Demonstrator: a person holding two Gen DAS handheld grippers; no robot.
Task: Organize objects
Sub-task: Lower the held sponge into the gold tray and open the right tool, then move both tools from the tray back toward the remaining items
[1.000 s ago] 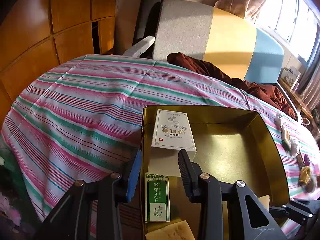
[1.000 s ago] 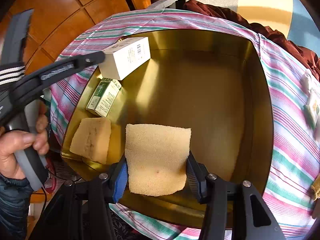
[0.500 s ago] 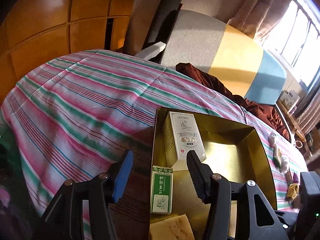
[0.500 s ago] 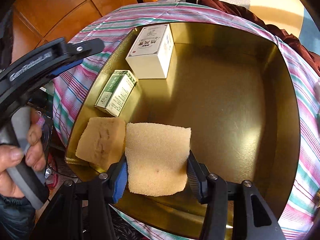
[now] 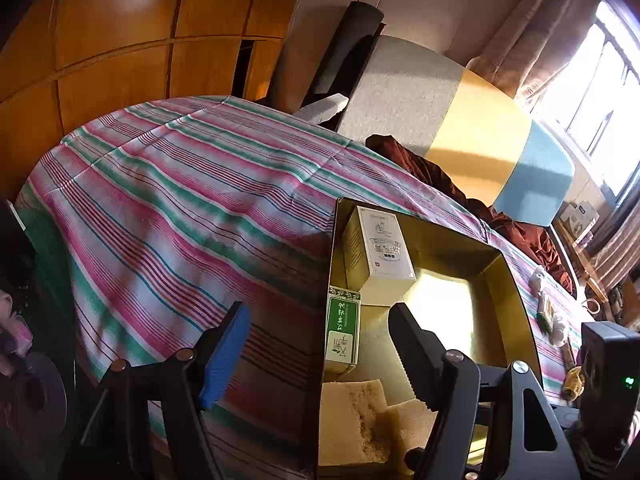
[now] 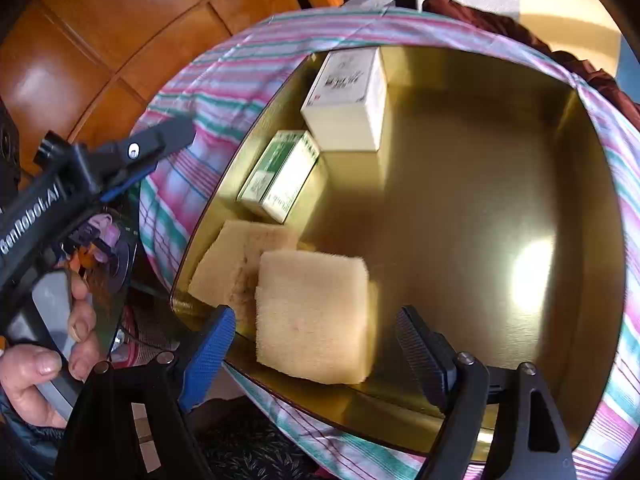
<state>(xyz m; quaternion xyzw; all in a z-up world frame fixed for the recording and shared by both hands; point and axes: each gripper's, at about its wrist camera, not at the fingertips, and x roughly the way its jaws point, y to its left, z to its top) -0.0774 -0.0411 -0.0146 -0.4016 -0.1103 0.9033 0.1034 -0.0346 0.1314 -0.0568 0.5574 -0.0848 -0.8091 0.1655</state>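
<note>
Gold tray (image 6: 592,184): sits on a bed with a striped cover (image 5: 168,208); its near rim is partly cut off behind both tools.

White box (image 6: 348,100): upright in the tray's far left corner, against the left wall. Its print is too small to read.

Green box (image 6: 280,172): lies flat along the left wall, just beside the white box on its near side.

Rough sponge (image 6: 224,264): in the near left corner, partly covered by the second sponge; its near edge is hidden.

Smooth sponge (image 6: 312,316): at the tray's near edge, overlapping the rough one. Blurred; whether it rests flat on the tray floor cannot be told.

Right tool (image 6: 316,344): jaws opening and wide, pads clear of the smooth sponge, which lies between them.

Left tool (image 5: 320,344): jaws opening, astride the tray's left wall, gripping nothing. A hand (image 6: 44,356) holds its handle; the arm is cut off at the frame edge.

Open room: the tray's right half and far right corner are bare; so is the cover left of the tray.

Small items (image 5: 548,312) along the bed's right edge: too small to identify.
</note>
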